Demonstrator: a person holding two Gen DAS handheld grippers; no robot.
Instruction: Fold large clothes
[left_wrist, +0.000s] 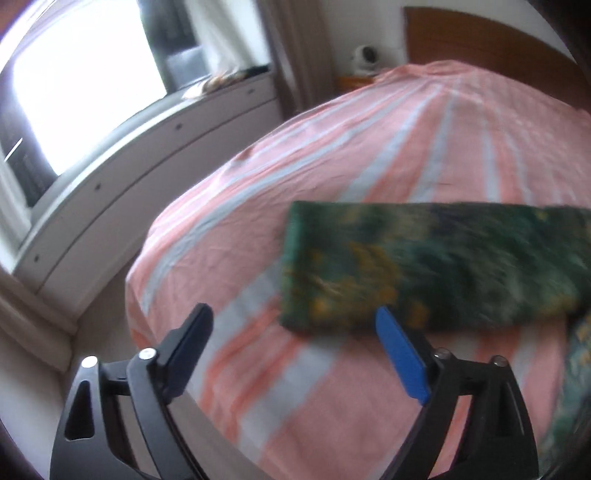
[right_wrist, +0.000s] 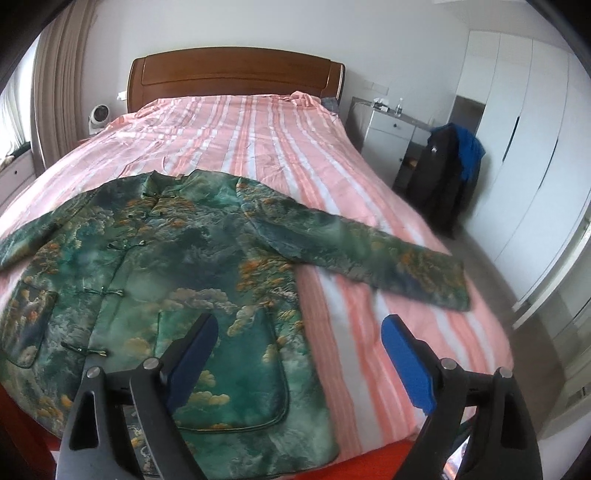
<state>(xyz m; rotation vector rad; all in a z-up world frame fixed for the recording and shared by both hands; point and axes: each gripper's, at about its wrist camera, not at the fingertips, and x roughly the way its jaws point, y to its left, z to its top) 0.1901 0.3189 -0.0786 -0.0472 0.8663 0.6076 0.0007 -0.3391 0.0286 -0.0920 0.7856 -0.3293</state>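
Ahead, my green jacket (right_wrist: 155, 266) lay unfolded; both hand-held grippers (left_wrist: 291, 354) (right_wrist: 301, 354) gaped empty; sleeve (left_wrist: 436, 266) grasp seemed next.

A bed with a pink striped cover (right_wrist: 280, 147) and a wooden headboard (right_wrist: 236, 74) fills the room. A small white fan (right_wrist: 98, 118) stands beside it, and dark and blue clothes (right_wrist: 452, 166) hang near white wardrobes (right_wrist: 524, 129).

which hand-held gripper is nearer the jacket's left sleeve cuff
Left. The left hand-held gripper hangs open just short of that sleeve cuff. The right hand-held gripper is open over the jacket's hem, well away.
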